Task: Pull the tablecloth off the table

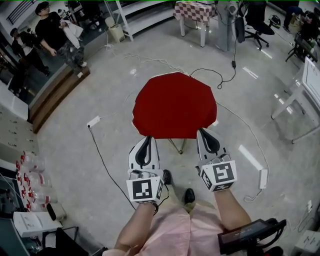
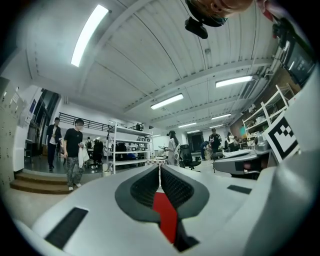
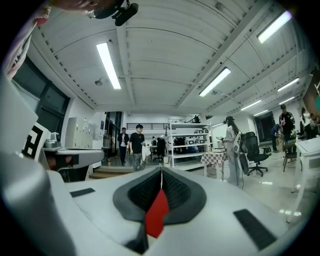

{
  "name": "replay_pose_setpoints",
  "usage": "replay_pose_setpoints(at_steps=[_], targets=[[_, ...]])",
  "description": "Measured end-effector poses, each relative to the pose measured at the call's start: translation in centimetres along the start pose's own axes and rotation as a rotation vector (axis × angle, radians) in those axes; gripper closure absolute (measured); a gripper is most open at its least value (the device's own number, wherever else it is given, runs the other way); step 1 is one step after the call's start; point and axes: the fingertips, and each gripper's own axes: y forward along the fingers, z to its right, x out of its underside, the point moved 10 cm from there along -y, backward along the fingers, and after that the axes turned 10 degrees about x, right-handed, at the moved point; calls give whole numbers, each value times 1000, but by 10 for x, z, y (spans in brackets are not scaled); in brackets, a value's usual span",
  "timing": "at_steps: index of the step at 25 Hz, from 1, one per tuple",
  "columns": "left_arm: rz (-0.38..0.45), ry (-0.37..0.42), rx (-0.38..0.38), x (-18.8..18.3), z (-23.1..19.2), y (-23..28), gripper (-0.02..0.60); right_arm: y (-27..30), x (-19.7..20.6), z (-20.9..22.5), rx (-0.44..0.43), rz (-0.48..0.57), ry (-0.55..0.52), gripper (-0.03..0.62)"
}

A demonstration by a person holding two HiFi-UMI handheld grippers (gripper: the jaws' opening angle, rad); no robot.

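A red tablecloth [image 1: 174, 105] covers a small table whose folding legs [image 1: 179, 146] show under its near edge. My left gripper [image 1: 148, 138] is shut on the cloth's near left edge. My right gripper [image 1: 203, 132] is shut on the near right edge. In the left gripper view a strip of red cloth [image 2: 165, 212] is pinched between the closed jaws of the left gripper [image 2: 160, 169]. The right gripper view shows a red corner of the cloth [image 3: 156, 215] caught in the closed jaws of the right gripper [image 3: 161, 171]. Both grippers point upward and across the room.
A power strip [image 1: 93, 121] and cables lie on the floor beside the table. Two people [image 1: 55, 30] stand by a wooden step at the far left. A checkered table [image 1: 195, 10], an office chair [image 1: 255, 20] and a white desk [image 1: 305, 85] stand farther off. Bottles [image 1: 30, 180] sit low left.
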Motion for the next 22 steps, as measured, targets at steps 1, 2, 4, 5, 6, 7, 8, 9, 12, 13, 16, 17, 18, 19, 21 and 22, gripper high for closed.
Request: replay_pose_setpoints(at_steps=[1,2,4,5,6,7,8,9,12,13,16,17,18,19,21,22], targets=[[-2,-2,3,3,-5,3,552,5,1,-2,1,-5,-2,580],[-4,-4,8,5,-11,7,552,11,2,-4,3,-9,-4,580],[-10,-7,21,11,-23,15,552,23,5,-8,10,-16,-7,580],[-12,-7,29,13,-29,19,552,28,6,-9,13,-20,-8,580],[-13,-7,35,15,-35,23,552,33,7,-11,15,-24,-8,580],[-14,-7,40,17,-40,26,552,38,9,-13,17,-29,-8,580],[-15,-8,44,19,-46,30,552,44,10,-14,19,-35,-8,580],[-17,-10,47,21,-51,34,552,49,12,-15,20,-41,-7,580],[-24,-15,56,37,-68,50,552,70,28,-17,19,-66,-7,580],[-31,-16,59,47,-75,57,552,80,36,-17,19,-75,-7,580],[-44,-19,76,69,-88,74,552,102,55,-15,15,-96,-5,580],[-40,-19,87,71,-89,75,552,103,56,-14,11,-96,-6,580],[-33,-19,99,69,-88,75,552,103,55,-14,5,-96,-9,580],[-24,-16,110,67,-87,74,552,101,53,-14,2,-95,-11,580],[-14,-11,128,66,-86,73,552,98,53,-14,-1,-100,-15,580],[-16,-9,132,67,-86,73,552,98,54,-14,-1,-106,-19,580]])
